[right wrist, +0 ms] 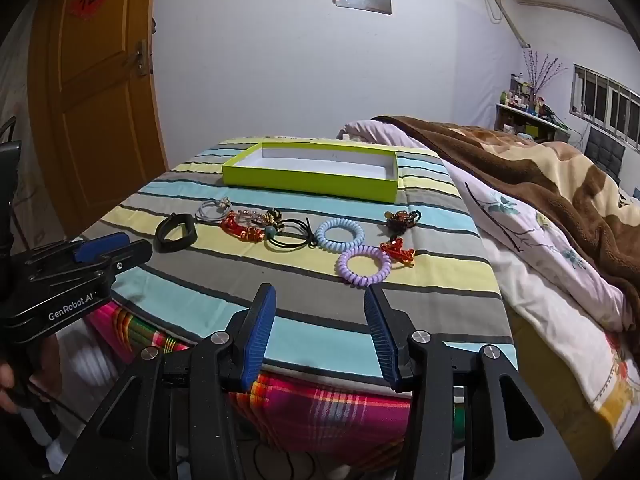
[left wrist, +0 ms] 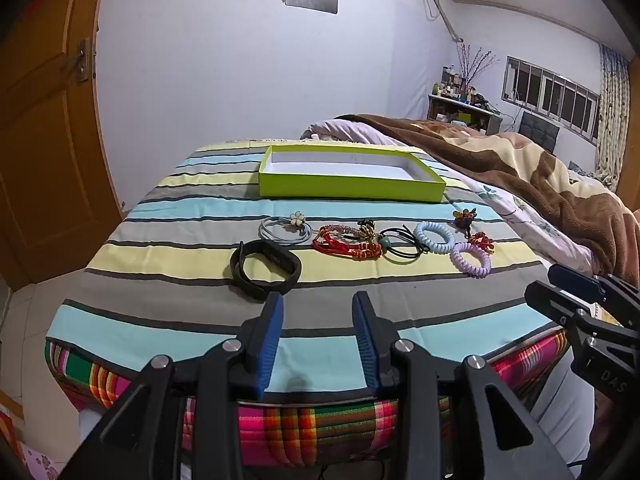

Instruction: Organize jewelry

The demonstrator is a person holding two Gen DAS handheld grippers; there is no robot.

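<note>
Left gripper [left wrist: 318, 312] & right gripper [right wrist: 320, 304] both gape, empty. Purple coil tie [right wrist: 364, 265]: light, springy; pinch its rim, w/ tray [right wrist: 308, 188] beyond.

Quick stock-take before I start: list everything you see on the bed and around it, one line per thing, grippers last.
Tray: 1, lime green, white inside, empty, far end of the striped cover.
Wristband: 1, black, nearest the left gripper.
Flower hair tie: 1, grey-blue, behind the wristband.
Red cord bracelets: a tangled bunch, count unclear, mid row.
Black cord: 1, with a teal bead, beside the bracelets.
Spiral hair ties: 2, pale blue and lilac, touching.
Bead charms: 2, dark and red, right end.
Striped cover: 1, blue, yellow and grey.
Brown blanket: 1, right.
Door: 1, wooden, left.
Left gripper: open, empty.
Right gripper: open, empty.
</note>
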